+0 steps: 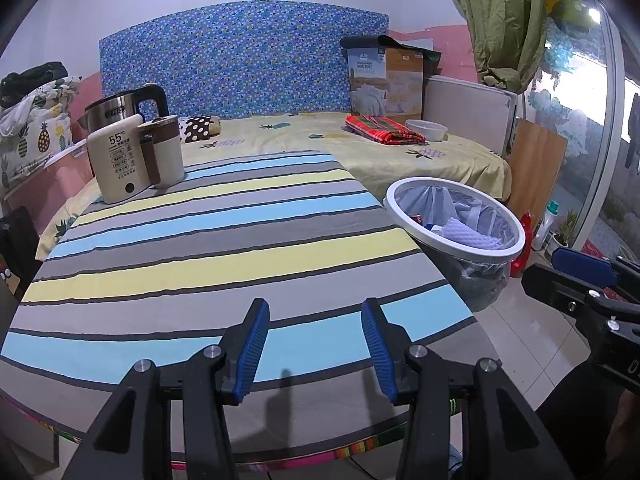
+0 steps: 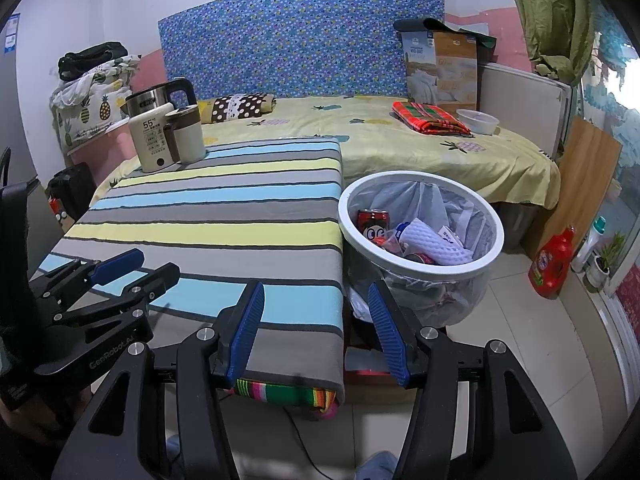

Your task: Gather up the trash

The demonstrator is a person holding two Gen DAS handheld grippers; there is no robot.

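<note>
The left claw (image 1: 315, 346) hangs released over the near edge of the bench (image 1: 224, 248), its blue pads parted with only striped cloth between them. The right claw (image 2: 316, 330) is likewise released and grasps nothing; it hovers at the bench's near right corner, one finger over the cloth and the other over the gap toward the bin. Each claw shows in the other's view: the left one low at the left edge of the right wrist view, the right one at the right edge of the left wrist view.

Just beside the bench's right edge stands the trash bin (image 2: 496, 248), white-rimmed and lined with a pale plastic bag. The trash lies inside it: a red drink can (image 2: 373, 222) with cartoon eyes against the left wall, a white foam net sleeve (image 2: 434, 246) in the middle, and other wrappers too jumbled to name.

At the bench's far left corner sit a cream water warmer (image 1: 116, 160) marked 55°C, a cream and brown jug (image 1: 166, 150) touching it, and a steel kettle (image 1: 120, 108) behind.

Beyond is the bed (image 1: 400, 152) in a yellow sheet, bearing a folded red plaid cloth (image 1: 384, 129) and a clear plastic container (image 1: 427, 130) just beside it. On the floor right of the bin stands a red detergent bottle (image 2: 552, 264)
</note>
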